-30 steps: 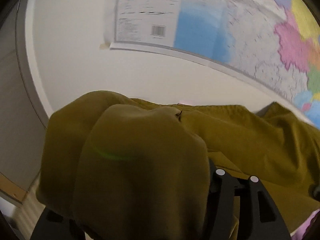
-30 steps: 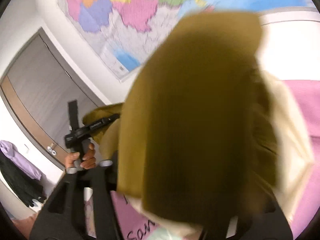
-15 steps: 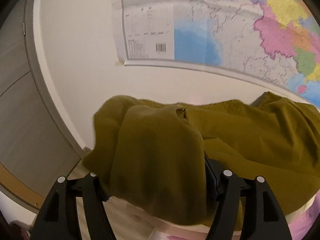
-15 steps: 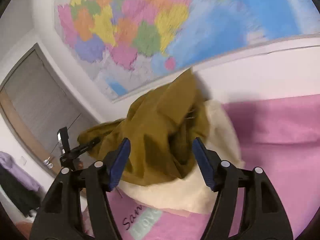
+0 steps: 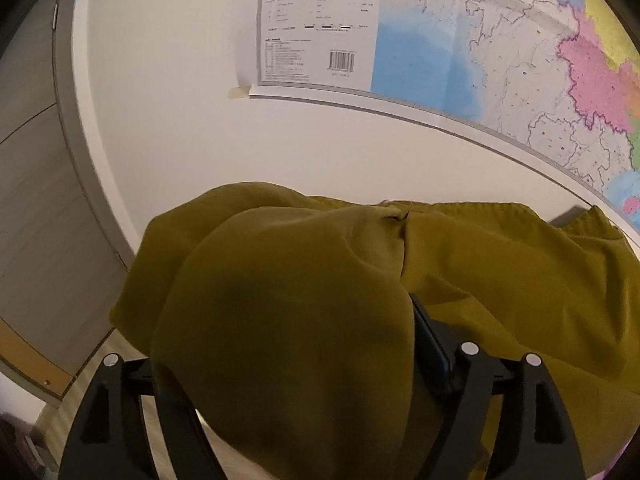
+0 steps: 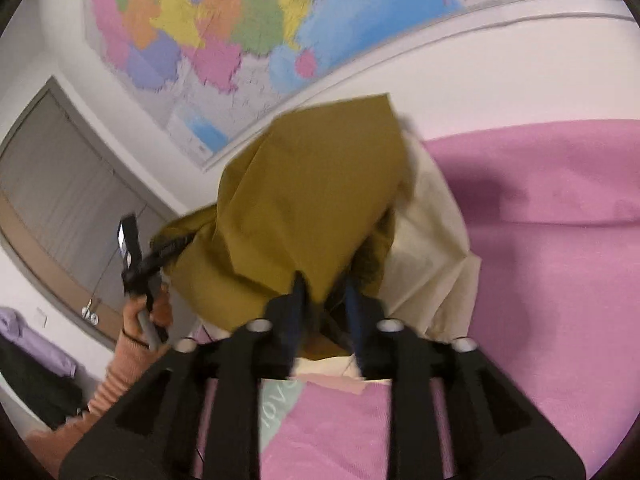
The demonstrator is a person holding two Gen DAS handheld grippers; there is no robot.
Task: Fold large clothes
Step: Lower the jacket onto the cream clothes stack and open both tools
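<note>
The olive-green garment (image 5: pixel 460 264) fills the lower half of the left wrist view, bunched over and between the fingers of the left gripper (image 5: pixel 300 360), whose jaws are opening and stand wide; whether its pads still press the cloth is hidden. In the right wrist view the right gripper (image 6: pixel 324 300) is closing, its blue pads pinching a raised fold of the same garment (image 6: pixel 304 200) at mid-frame. Cream fabric (image 6: pixel 432 256) lies beneath it on a pink bed cover (image 6: pixel 560 280). A wall map (image 6: pixel 240 20) spans the top.
</note>
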